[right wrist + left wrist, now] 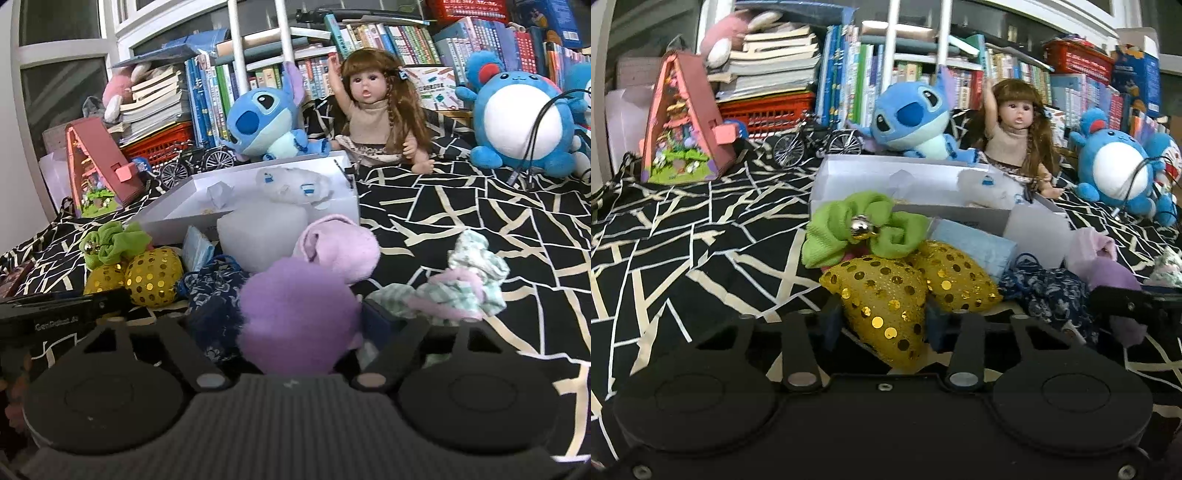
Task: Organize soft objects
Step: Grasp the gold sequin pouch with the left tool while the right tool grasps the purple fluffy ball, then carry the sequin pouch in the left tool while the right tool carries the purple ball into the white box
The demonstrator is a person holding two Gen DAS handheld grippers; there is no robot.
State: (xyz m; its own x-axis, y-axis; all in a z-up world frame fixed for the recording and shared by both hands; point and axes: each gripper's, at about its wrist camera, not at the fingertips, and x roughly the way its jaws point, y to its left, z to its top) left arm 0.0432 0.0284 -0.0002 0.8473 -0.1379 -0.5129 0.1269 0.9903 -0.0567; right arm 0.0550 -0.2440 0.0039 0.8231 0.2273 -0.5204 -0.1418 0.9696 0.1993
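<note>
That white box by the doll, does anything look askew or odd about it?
Yes. The white box sits tilted, its far end raised near the doll, with soft items heaped against its near side rather than inside.

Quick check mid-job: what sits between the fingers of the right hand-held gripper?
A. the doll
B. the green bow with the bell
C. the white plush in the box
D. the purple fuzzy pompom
D: in the right wrist view the purple fuzzy pompom fills the gap between the right hand-held gripper fingers.
</note>
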